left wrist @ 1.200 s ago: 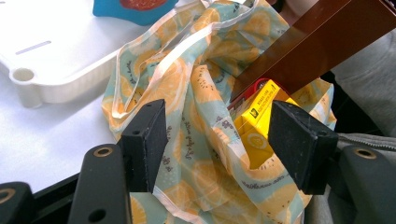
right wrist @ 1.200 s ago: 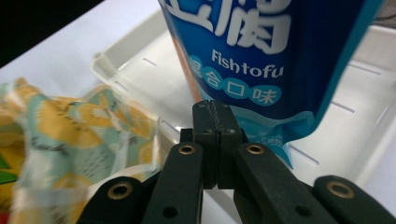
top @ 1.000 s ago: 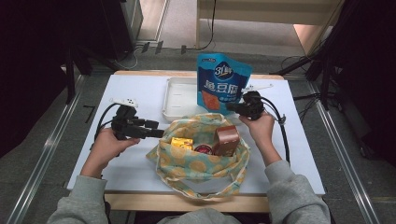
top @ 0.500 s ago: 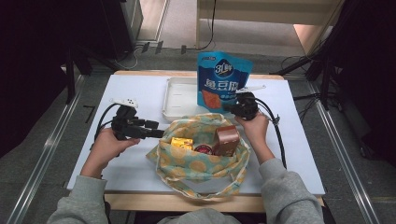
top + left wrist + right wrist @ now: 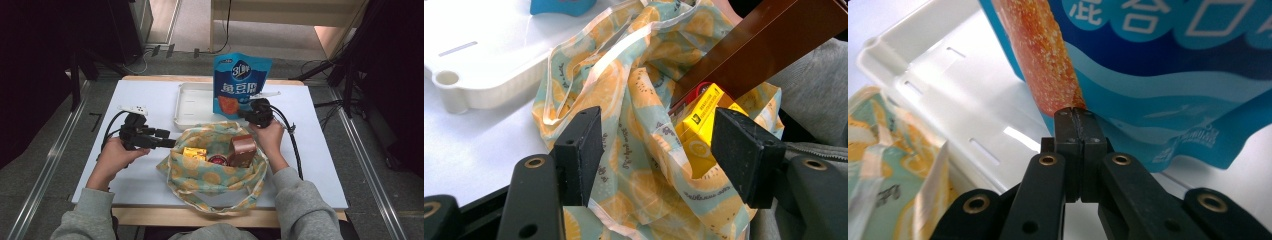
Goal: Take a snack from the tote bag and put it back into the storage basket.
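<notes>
Blue snack pouch (image 5: 242,85) stands upright over the white tray (image 5: 192,105), pinched at its lower edge by the right tool (image 5: 248,116). Left tool (image 5: 169,143), jaws apart, straddles the fabric bag's (image 5: 215,172) rim; spread it wide before lowering the pouch in.

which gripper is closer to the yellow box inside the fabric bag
Left. The left gripper has its open jaws around the bag's edge, with the yellow box just beyond them. The right gripper is past the bag's far rim, pinching the blue pouch.
</notes>
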A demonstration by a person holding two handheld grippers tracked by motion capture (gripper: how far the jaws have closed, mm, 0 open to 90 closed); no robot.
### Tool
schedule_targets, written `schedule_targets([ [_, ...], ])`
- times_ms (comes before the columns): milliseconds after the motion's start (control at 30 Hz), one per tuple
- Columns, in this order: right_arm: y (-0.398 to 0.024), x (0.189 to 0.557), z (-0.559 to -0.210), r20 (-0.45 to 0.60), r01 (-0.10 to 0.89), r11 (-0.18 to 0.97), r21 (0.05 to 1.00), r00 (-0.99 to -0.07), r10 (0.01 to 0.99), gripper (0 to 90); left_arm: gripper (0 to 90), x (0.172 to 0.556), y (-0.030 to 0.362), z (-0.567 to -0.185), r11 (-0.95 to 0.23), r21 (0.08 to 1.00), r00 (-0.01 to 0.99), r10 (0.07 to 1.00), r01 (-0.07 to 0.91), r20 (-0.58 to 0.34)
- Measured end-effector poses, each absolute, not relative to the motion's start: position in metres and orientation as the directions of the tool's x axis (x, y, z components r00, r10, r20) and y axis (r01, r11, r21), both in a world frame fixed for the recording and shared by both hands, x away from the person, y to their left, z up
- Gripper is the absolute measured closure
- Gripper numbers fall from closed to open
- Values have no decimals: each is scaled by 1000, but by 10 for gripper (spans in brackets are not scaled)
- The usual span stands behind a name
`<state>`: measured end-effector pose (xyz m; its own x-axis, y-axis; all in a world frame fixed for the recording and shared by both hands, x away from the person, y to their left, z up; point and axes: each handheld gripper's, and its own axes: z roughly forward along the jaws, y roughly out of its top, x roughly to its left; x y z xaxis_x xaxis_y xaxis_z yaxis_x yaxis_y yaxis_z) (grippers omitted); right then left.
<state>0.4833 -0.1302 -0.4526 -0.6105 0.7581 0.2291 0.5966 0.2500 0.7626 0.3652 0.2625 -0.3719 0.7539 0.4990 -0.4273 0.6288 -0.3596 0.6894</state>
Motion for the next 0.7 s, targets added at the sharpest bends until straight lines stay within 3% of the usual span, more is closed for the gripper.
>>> schedule_targets([
  [700,-124,498,-463,253,623,224,749,-582,773,900,380,365,263,-372,-358,689,753,499,630,-429],
])
